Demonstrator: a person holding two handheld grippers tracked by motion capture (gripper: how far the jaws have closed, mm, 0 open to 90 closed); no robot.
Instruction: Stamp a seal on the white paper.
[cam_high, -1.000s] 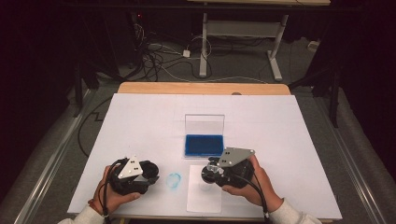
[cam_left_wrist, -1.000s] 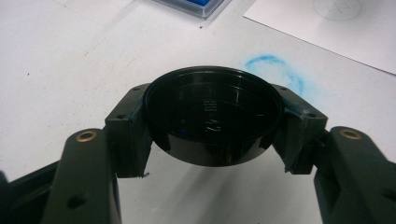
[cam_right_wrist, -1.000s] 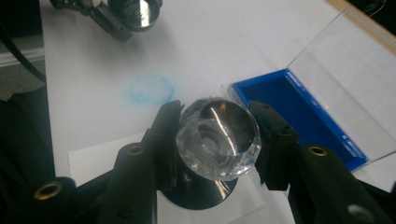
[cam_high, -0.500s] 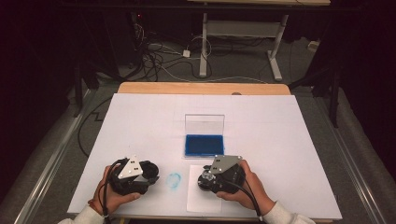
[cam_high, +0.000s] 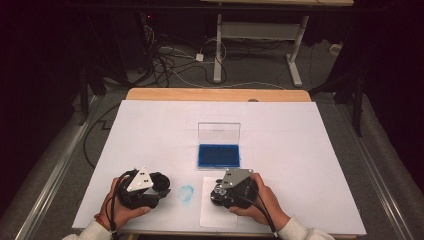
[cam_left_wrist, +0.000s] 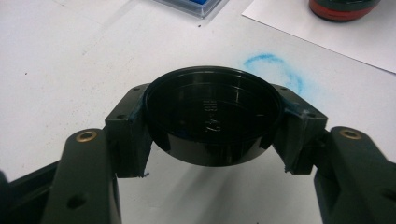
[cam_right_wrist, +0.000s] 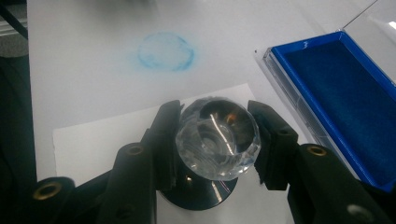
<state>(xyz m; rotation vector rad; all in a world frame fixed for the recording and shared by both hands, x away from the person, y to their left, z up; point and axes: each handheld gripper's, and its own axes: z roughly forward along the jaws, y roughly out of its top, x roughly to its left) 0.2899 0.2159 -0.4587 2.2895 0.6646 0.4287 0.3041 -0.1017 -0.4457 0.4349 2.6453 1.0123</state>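
1. Where the high view looks down on the near table edge, the left gripper (cam_high: 161, 186) and right gripper (cam_high: 218, 192) lie low over the white table (cam_high: 300, 165), one in each hand, their jaws hidden beneath grey plates.
2. The left gripper view supplies the missing detail: the jaws are spread wide and clamp a round black lid (cam_left_wrist: 212, 114) by its rim, hollow side toward the camera. Raised characters sit at its centre, too small to read.
3. The right gripper view shows the jaws closed partway on the faceted clear knob of a stamp (cam_right_wrist: 215, 137), whose dark round base stands on a white paper sheet (cam_right_wrist: 93, 140).
4. Between the grippers, a blue ring-shaped ink mark (cam_high: 186, 193) lies on the table beside the sheet.
5. Farther off, an open blue ink pad (cam_high: 218, 155) rests near mid-table, its clear lid upright behind it.
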